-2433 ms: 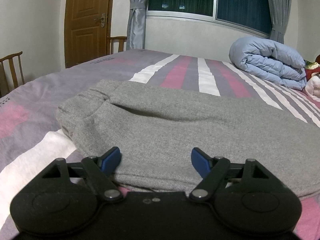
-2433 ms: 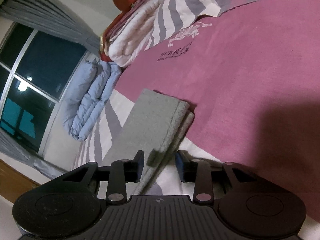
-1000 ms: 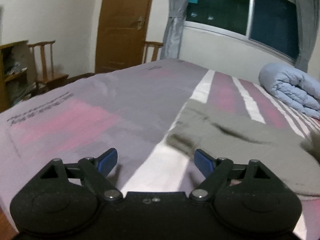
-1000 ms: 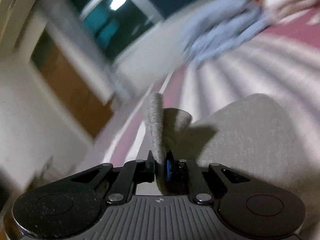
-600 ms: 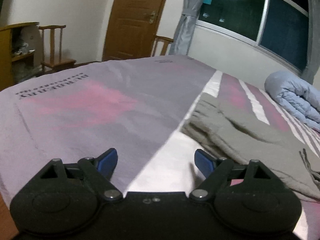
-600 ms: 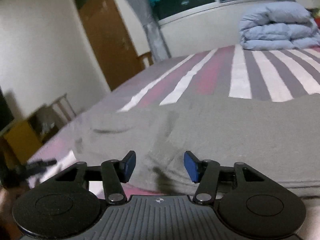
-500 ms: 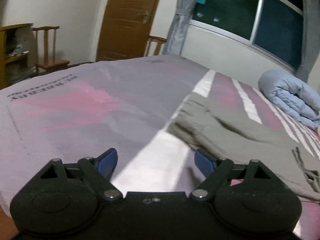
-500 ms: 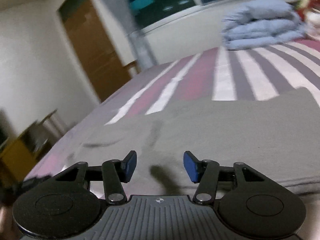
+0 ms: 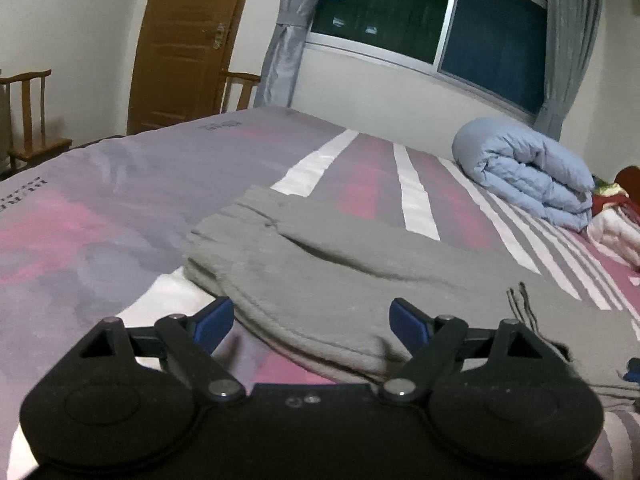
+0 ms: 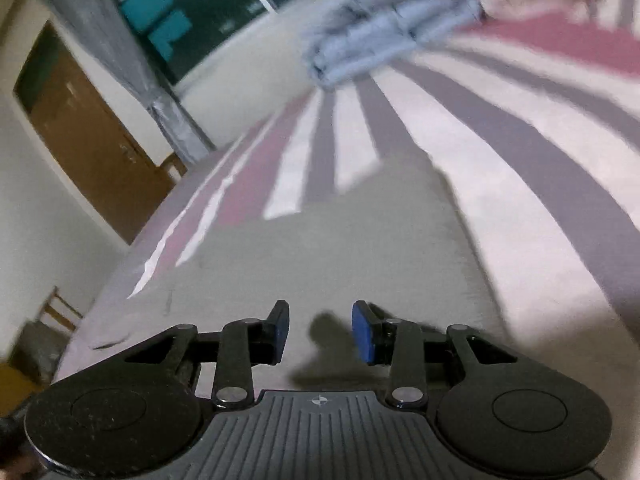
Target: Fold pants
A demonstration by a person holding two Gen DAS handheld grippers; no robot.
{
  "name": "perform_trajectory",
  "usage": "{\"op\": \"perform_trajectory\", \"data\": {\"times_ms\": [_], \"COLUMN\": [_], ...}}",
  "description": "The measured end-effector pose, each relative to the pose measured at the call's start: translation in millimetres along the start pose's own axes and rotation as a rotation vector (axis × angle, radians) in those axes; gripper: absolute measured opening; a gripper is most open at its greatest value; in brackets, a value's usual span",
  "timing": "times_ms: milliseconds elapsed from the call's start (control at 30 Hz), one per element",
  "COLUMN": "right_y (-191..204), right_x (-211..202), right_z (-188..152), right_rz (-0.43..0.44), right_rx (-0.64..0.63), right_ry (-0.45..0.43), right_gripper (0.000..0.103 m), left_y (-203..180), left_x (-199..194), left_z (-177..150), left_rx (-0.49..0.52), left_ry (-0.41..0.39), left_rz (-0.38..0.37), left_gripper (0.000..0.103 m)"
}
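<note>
Grey pants (image 9: 360,272) lie folded on the striped bed, waistband end to the left, drawstrings (image 9: 524,304) lying on top at the right. My left gripper (image 9: 312,322) is open and empty, just above the near edge of the pants. In the right wrist view the grey pants (image 10: 352,248) fill the middle; the view is tilted and blurred. My right gripper (image 10: 318,332) is open and empty, low over the cloth.
A rolled light-blue duvet (image 9: 528,172) lies at the far right of the bed, with pillows (image 9: 616,228) beyond it. A wooden door (image 9: 184,44), chairs (image 9: 32,120) and a window with grey curtains (image 9: 288,36) stand past the bed (image 9: 100,208).
My right gripper let go of the pant end it held a second ago and now tilts over the cloth. My left gripper has moved right, over the pants' near edge.
</note>
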State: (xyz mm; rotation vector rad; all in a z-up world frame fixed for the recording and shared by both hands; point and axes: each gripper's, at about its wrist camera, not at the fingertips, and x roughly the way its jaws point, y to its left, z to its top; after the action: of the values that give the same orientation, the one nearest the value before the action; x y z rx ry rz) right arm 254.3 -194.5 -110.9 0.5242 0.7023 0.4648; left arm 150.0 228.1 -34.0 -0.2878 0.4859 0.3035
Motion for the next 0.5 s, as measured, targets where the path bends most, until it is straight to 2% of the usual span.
{"op": "perform_trajectory", "data": {"times_ms": [100, 167, 233, 300, 333, 433, 500], "right_y": [-5.8, -10.7, -12.1, -20.4, -31.0, -33.5, -26.2], "right_x": [-9.9, -3.4, 13.6, 42.2, 50.5, 47.6, 34.6], "right_z": [22.0, 43.0, 61.7, 72.8, 69.3, 64.5, 58.8], "right_rz": [-0.005, -0.034, -0.047, -0.134, -0.147, -0.143, -0.101], "right_rx": [-0.01, 0.001, -0.02, -0.039, -0.03, -0.067, -0.088], "right_ry": [-0.108, -0.142, -0.14, -0.066, -0.026, -0.049, -0.119], "right_gripper": [0.034, 0.034, 0.034, 0.034, 0.034, 0.034, 0.034], "left_y": [-0.3, 3.0, 9.0, 15.7, 19.5, 30.8, 38.0], "left_x": [7.0, 10.8, 12.8, 16.1, 17.9, 17.8, 16.5], "left_z": [1.2, 3.0, 4.8, 6.2, 6.8, 9.5, 9.8], "left_rx": [0.007, 0.002, -0.012, -0.027, -0.036, -0.067, -0.084], "left_ry": [0.006, 0.011, 0.017, 0.027, 0.031, 0.029, 0.024], "left_rz": [0.018, 0.039, 0.059, 0.079, 0.09, 0.115, 0.125], "left_gripper": [0.078, 0.078, 0.078, 0.078, 0.078, 0.078, 0.079]}}
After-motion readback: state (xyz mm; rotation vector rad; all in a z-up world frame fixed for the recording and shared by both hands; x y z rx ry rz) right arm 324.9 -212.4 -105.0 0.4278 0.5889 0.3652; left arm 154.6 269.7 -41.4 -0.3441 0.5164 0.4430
